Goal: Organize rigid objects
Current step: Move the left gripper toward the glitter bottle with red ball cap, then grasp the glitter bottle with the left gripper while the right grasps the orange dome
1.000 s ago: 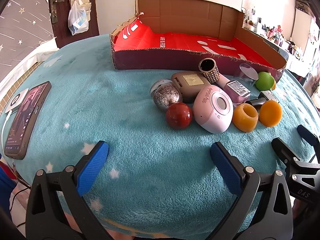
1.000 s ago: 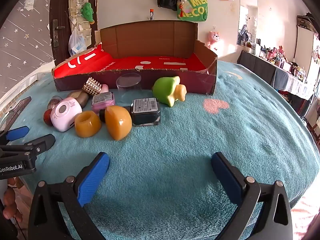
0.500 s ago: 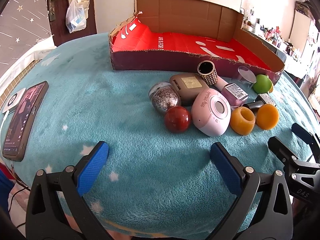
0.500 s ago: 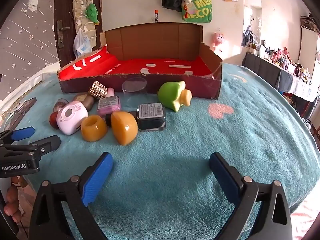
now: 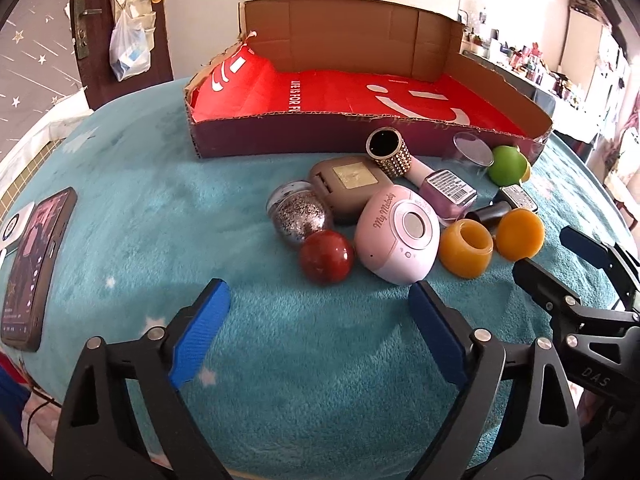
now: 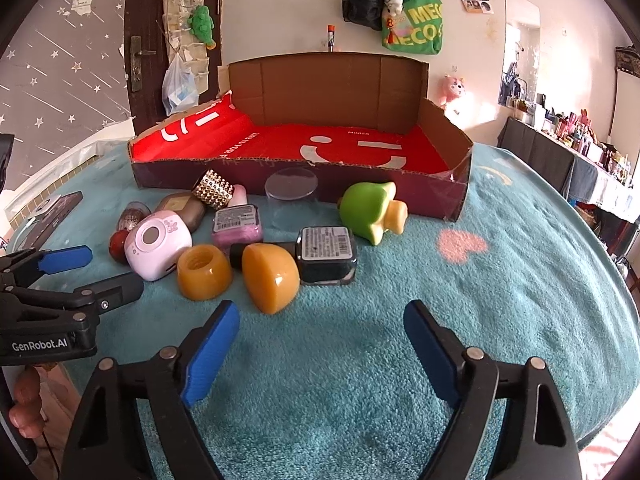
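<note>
Hovering low over the teal blanket (image 5: 152,184), the left gripper (image 5: 316,308) fills the bottom of the left wrist view with its blue pads wide apart and nothing between them. The right gripper (image 6: 320,328) sits at the bottom of the right wrist view, also spread wide and holding nothing; it shows again at the right edge of the left view.

At the center of the left view the objects lie in a tight cluster on the blanket. A red ball (image 5: 327,256) is nearest to the left gripper, touching a pink speaker (image 5: 398,236) on its right and a glitter globe (image 5: 299,216) above it. Right of the speaker stand an amber ring (image 5: 466,247) and an amber dome (image 5: 520,234). Behind them lie a brown case (image 5: 348,190), a studded gold tube (image 5: 390,152), a pink bottle (image 5: 448,194) and a green toy (image 5: 507,165). In the right view a dark bottle (image 6: 328,254) lies just right of the dome; its cap seems to be hidden behind the dome, but this is hard to judge.

A cardboard tray (image 5: 280,142) with red lining stands in the upper center of both views, just behind the cluster. A phone (image 5: 36,268) lies at the left edge of the left view, well apart from the rest.
</note>
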The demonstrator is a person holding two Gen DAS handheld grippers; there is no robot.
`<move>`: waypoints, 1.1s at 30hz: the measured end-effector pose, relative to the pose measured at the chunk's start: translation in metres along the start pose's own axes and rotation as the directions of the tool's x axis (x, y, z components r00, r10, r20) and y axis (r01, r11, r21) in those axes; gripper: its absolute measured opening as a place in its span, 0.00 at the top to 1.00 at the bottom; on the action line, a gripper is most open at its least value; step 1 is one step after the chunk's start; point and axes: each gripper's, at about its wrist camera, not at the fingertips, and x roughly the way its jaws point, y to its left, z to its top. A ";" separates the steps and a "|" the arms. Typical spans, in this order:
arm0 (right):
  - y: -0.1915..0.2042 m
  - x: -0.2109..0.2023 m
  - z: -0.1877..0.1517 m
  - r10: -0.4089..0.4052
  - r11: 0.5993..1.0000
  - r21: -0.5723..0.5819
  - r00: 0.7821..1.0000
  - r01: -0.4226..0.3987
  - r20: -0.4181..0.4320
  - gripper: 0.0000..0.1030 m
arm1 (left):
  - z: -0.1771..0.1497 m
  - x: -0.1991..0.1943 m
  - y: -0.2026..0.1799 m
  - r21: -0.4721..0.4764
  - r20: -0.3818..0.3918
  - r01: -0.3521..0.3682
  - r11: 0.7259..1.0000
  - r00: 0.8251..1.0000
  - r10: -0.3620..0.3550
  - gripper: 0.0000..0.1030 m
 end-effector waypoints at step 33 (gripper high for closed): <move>0.018 0.016 0.014 0.071 0.997 -0.028 0.997 -0.071 -0.028 0.73 | 0.031 0.022 0.018 -0.009 -0.006 0.013 1.000 1.000 -0.013 0.63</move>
